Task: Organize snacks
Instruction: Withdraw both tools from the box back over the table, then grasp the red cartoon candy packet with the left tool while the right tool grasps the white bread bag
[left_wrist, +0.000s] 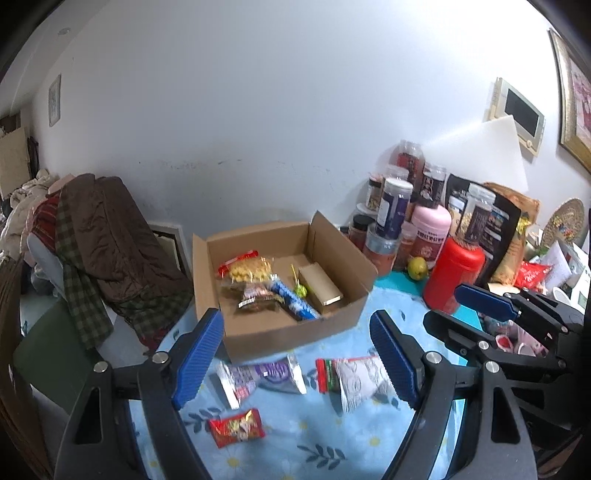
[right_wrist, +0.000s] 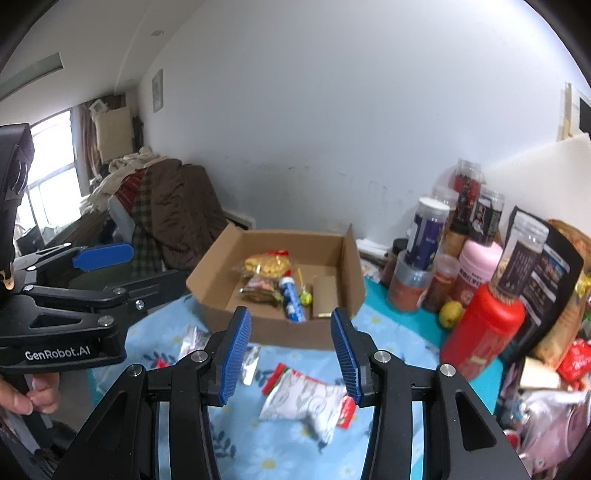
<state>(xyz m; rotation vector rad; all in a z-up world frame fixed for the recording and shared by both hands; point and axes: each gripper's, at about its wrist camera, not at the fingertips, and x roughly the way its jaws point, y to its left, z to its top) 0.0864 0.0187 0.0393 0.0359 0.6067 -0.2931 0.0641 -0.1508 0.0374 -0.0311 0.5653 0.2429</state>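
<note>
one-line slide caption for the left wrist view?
Left gripper, jaws open, above three loose snack packets before the half-filled cardboard box.

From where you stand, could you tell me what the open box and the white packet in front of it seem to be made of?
The open box looks like plain brown corrugated cardboard, matte, with folded flaps. The white packet seems to be a thin plastic or foil film wrapper: it crinkles, carries a grey print and has red crimped ends. Blur leaves the exact film open.
</note>
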